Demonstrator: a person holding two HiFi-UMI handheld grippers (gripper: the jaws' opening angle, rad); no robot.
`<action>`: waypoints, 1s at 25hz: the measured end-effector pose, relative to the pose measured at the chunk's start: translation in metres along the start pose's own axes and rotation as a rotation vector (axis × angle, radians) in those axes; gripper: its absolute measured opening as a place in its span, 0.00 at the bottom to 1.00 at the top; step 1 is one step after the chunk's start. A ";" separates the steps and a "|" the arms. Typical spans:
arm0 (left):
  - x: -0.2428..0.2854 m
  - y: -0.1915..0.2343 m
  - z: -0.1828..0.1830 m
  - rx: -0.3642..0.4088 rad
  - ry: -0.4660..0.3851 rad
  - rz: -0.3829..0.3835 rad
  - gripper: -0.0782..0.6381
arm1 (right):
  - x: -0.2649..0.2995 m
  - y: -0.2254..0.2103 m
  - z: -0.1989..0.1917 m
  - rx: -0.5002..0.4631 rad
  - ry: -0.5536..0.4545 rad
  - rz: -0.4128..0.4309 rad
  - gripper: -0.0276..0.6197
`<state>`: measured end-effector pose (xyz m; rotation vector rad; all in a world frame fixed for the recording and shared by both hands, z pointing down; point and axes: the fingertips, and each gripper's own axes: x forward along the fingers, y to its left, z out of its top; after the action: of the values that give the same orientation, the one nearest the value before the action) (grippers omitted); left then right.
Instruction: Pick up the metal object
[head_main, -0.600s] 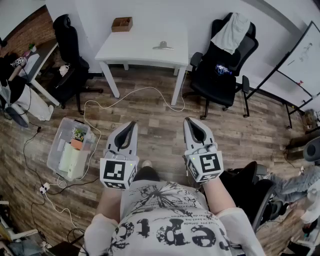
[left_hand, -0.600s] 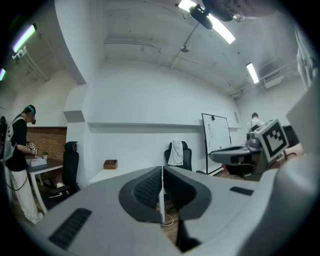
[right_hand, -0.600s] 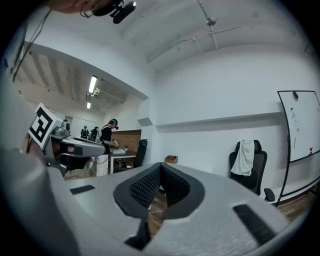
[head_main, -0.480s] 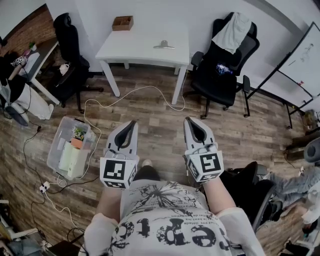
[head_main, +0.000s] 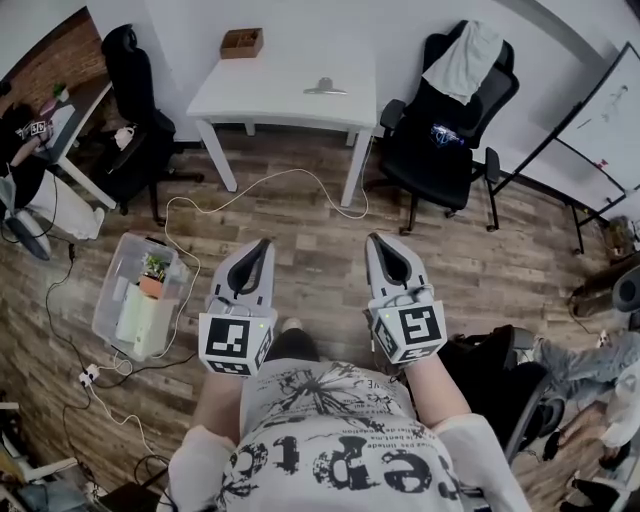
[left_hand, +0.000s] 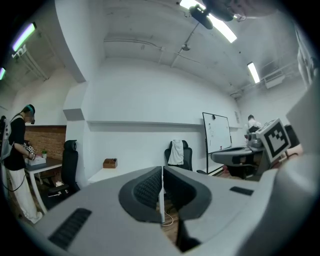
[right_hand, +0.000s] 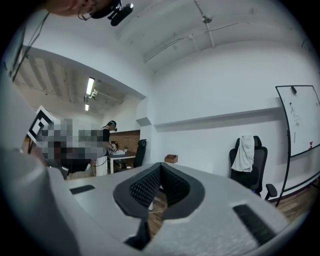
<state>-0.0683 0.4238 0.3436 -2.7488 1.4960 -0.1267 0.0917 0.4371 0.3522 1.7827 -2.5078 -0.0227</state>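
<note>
Left gripper (head_main: 263, 244) and right gripper (head_main: 376, 241) side by side at lower centre, jaws of both pressed together, empty, metal object (head_main: 326, 89) lying on white table (head_main: 262, 98) at top centre, well apart from both.

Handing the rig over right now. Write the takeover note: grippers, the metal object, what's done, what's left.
Left gripper: fingers shut, empty.
Right gripper: fingers shut, empty, beside the left one.
Shiny grey metal object: lying on the white rectangular table across the room, untouched.
Done: nothing yet.
Left: approach the table, open a gripper, grasp and lift the object.
</note>
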 end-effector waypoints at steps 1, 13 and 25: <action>0.003 0.001 0.000 -0.002 0.002 -0.001 0.13 | 0.001 -0.002 -0.001 0.010 0.001 -0.003 0.03; 0.082 0.034 -0.020 -0.018 0.026 -0.047 0.13 | 0.069 -0.042 -0.022 0.017 0.036 -0.071 0.03; 0.254 0.173 -0.001 -0.017 0.007 -0.121 0.13 | 0.269 -0.097 -0.009 0.006 0.061 -0.174 0.03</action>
<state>-0.0764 0.1166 0.3538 -2.8555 1.3376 -0.1254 0.0956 0.1516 0.3680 1.9669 -2.3077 0.0307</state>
